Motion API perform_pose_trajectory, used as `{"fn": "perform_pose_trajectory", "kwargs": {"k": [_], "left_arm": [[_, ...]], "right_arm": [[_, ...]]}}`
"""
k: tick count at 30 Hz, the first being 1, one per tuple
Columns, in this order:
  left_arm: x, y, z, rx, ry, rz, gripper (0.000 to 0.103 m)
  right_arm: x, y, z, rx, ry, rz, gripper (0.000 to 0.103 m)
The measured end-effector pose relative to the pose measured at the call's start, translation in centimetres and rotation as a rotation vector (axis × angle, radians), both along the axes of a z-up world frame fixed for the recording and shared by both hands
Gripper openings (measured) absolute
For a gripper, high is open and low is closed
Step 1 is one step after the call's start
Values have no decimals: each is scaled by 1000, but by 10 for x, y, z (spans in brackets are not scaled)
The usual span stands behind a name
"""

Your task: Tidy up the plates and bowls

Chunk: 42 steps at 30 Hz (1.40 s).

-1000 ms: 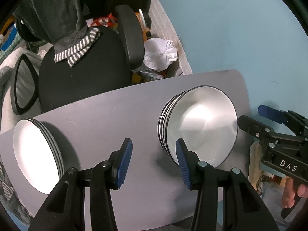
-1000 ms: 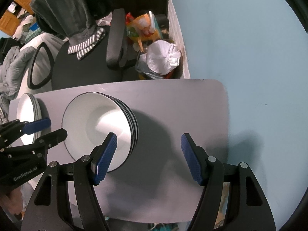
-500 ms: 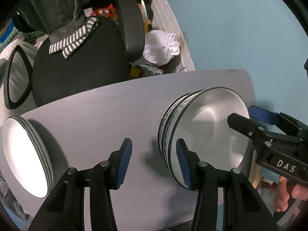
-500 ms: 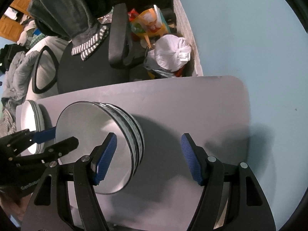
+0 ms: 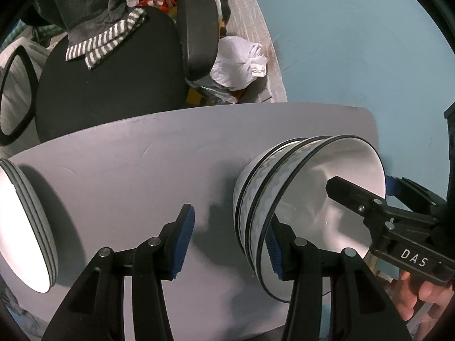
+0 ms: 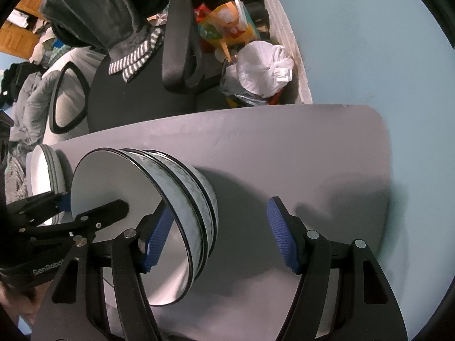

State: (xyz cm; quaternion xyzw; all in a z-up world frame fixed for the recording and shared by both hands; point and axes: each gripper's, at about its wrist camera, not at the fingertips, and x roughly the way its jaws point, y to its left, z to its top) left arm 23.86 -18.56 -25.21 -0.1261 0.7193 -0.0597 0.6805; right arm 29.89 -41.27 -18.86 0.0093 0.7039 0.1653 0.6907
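Over bowl stack [image 5: 287,207]: left gripper [image 5: 230,244], right gripper [image 6: 219,236], jaws straddling opposite rims.

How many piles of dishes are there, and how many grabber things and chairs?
Piles of dishes: 2, the bowl stack and the plate stack
Grippers: 2, the left gripper, whose jaws have just been opening with the bowls' edge between them, and the right gripper
Chairs: 1, the black chair
Total: 5
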Motion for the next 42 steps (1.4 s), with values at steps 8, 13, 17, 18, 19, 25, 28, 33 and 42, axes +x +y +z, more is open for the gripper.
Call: {"fn": "perform_pose_trajectory", "kwargs": {"k": [8,13,17,18,19,25,28,33,42], "left_arm": [[-1,4,-4,-28,-2,7,54],[-3,9,-7,-48,-13,25,64],[-4,13,-11,-94,13,51,62],[-5,13,-12,-110,18,54,61],[-5,13,-11,-120,19,53,57],[-5,6,-7,-158,27,27,34],[-5,4,-6,-166,34,27,27],[-6,2,-5,-148,25,21,25],[-5,-1,-2,-118,32,2,25]], "right_arm": [[0,2,-7,23,11,-11,69],[0,5,-9,30,5,-3,67],[-3,5,-11,68,36,-2,61],[-4,6,-11,77,42,-1,57],[-4,7,-11,85,47,0,56],[-3,9,-11,111,70,1,42],[-3,11,-12,111,72,3,42],[-5,13,-10,94,66,21,42],[-7,19,-5,34,39,26,40]]}}
